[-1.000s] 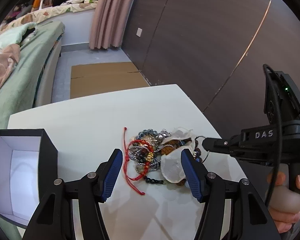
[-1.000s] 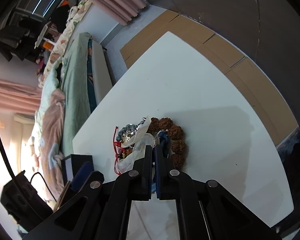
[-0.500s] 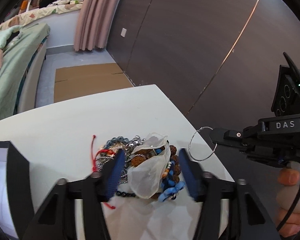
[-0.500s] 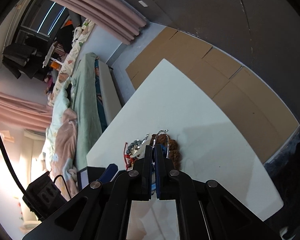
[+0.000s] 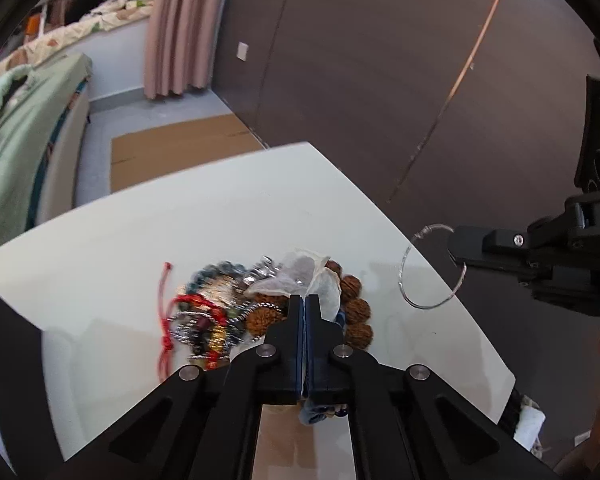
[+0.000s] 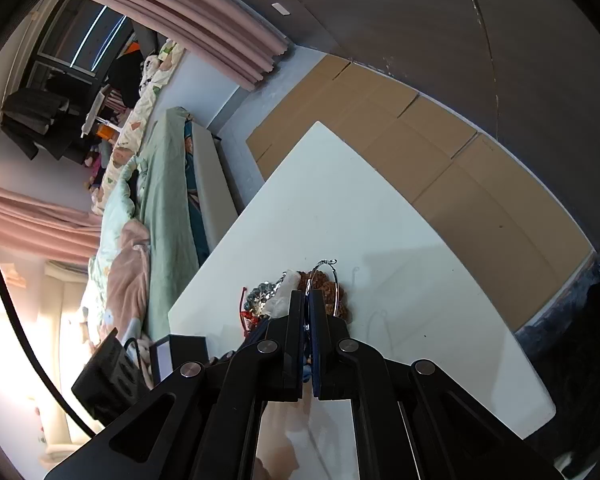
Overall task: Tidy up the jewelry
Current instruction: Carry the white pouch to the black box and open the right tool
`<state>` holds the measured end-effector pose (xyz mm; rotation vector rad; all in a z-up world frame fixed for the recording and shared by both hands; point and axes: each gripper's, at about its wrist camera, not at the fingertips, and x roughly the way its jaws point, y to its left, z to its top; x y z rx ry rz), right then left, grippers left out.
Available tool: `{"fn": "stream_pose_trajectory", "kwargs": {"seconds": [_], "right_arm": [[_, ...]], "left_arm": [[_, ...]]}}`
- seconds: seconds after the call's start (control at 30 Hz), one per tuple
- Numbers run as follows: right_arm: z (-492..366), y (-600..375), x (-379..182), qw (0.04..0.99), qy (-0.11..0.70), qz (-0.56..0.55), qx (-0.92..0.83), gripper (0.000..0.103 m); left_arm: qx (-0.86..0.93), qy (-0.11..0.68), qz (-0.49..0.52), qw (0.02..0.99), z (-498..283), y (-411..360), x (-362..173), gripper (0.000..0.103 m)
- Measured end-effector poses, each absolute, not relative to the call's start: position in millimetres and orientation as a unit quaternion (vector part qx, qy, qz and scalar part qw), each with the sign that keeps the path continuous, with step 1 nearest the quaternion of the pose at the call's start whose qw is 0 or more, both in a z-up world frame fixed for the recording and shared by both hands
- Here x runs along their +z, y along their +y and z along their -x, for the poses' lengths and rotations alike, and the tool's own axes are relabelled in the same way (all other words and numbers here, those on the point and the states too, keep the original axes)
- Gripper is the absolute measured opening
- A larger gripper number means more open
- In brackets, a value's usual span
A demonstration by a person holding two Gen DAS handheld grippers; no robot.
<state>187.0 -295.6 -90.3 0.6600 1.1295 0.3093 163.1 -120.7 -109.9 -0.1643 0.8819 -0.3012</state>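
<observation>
A heap of jewelry (image 5: 236, 304) lies on the white table (image 5: 220, 220): grey, brown and red beads, a red cord (image 5: 165, 320) and a translucent white pouch (image 5: 312, 280). My left gripper (image 5: 304, 300) is shut on the pouch's edge. My right gripper (image 6: 308, 294) is shut on a thin silver hoop (image 6: 327, 280) and holds it in the air above the table's right side; the hoop (image 5: 428, 268) and the right gripper (image 5: 456, 248) also show in the left wrist view. The heap (image 6: 268, 296) lies just beyond the right gripper's tips.
A black box with a white inside (image 5: 4, 344) stands at the table's left; it shows in the right wrist view (image 6: 172, 356) too. A bed with green bedding (image 5: 24, 132) lies beyond the table. Flat cardboard (image 5: 172, 152) lies on the floor. A dark wall (image 5: 380, 80) runs along the right.
My left gripper has gone from open to shut on the pouch. My right gripper has lifted the silver hoop off the heap and away to the right.
</observation>
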Motion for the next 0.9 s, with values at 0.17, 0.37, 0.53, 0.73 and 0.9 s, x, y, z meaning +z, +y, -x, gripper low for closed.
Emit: {"fn": "stream_pose_trajectory", "kwargs": {"seconds": [0.17, 0.37, 0.53, 0.73, 0.9], "right_arm": [[-187, -295, -88, 0.784, 0.519, -0.305, 0.15, 0.004], [-186, -289, -80, 0.787, 0.504, -0.311, 0.175, 0.004], [-183, -273, -73, 0.789, 0.491, -0.31, 0.2, 0.004], [-182, -245, -66, 0.787, 0.48, -0.306, 0.236, 0.004], [-177, -207, -62, 0.78, 0.473, -0.298, 0.28, 0.004]], "left_arm": [[-0.142, 0.396, 0.097, 0.902, -153, -101, -88, 0.0], [-0.14, 0.361, 0.13, 0.913, -141, -74, -62, 0.0], [-0.135, 0.338, 0.145, 0.92, -134, -56, -42, 0.0], [-0.113, 0.318, 0.173, 0.925, -120, -21, -24, 0.0], [-0.087, 0.3, 0.186, 0.931, -104, 10, -11, 0.0]]}}
